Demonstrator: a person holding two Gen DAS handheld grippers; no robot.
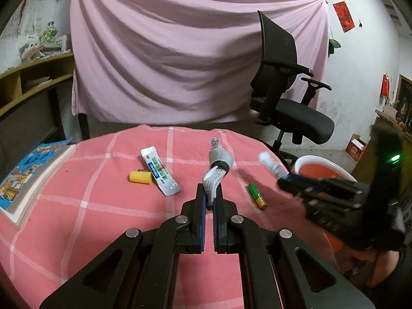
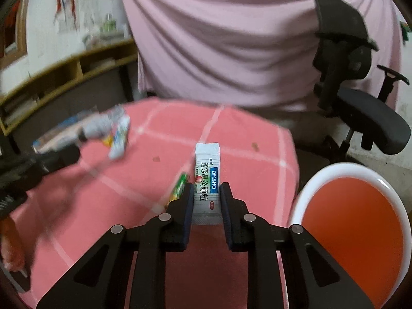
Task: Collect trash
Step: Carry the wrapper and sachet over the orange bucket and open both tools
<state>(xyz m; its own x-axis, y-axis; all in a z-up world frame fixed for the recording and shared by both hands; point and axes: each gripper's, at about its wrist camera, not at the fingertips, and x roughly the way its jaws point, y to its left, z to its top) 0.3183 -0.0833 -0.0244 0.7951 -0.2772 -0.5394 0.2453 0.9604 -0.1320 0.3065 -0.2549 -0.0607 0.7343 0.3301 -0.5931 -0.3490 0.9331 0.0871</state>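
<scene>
My left gripper [image 1: 209,190] is shut on a grey-white woven strip [image 1: 219,159] with a black band, which stands up from the fingertips over the pink checked table [image 1: 103,206]. My right gripper [image 2: 207,190] is shut on a white medicine sachet [image 2: 207,170] with blue and green print, and it appears blurred in the left wrist view [image 1: 283,180]. A second sachet [image 1: 159,171], a yellow cap [image 1: 140,177] and a green battery [image 1: 256,195] lie on the cloth. A white basin [image 2: 334,166] with an orange inside sits just right of the table.
A colourful book [image 1: 28,170] lies at the table's left edge. A black office chair [image 1: 291,103] stands behind the basin, in front of a hanging pink sheet [image 1: 180,64]. A wooden shelf unit [image 1: 31,82] is at the far left.
</scene>
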